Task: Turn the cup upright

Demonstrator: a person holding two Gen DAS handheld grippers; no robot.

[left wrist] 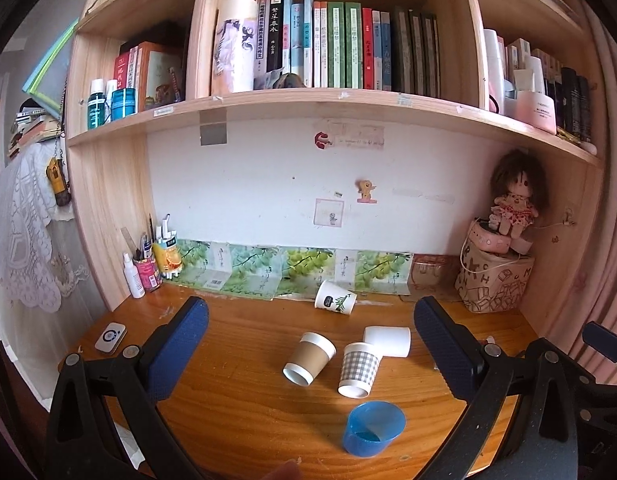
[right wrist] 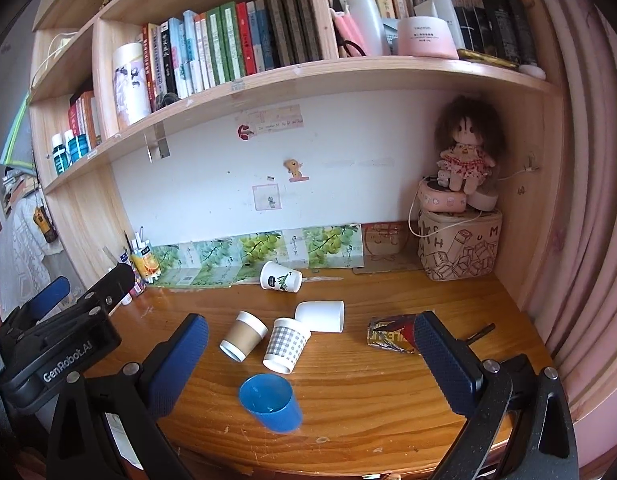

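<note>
Several cups lie on their sides on the wooden desk [left wrist: 244,412]: a brown-sleeved paper cup [left wrist: 309,358] [right wrist: 243,335], a grey checked cup [left wrist: 358,368] [right wrist: 286,345], a plain white cup [left wrist: 387,341] [right wrist: 320,315], and a white cup with a leaf print [left wrist: 334,297] [right wrist: 280,276] near the wall. A blue plastic cup [left wrist: 373,433] [right wrist: 271,401] stands upright nearest me. My left gripper [left wrist: 312,344] is open and empty, held above the desk short of the cups. My right gripper [right wrist: 312,344] is open and empty too. The left gripper's body [right wrist: 56,344] shows at the left of the right wrist view.
A small colourful packet [right wrist: 390,334] lies on the desk to the right. A patterned box [left wrist: 494,280] with a doll [left wrist: 514,196] stands in the back right corner. A pen holder and bottles [left wrist: 148,264] stand back left. A white device [left wrist: 110,337] lies at left. Bookshelves hang overhead.
</note>
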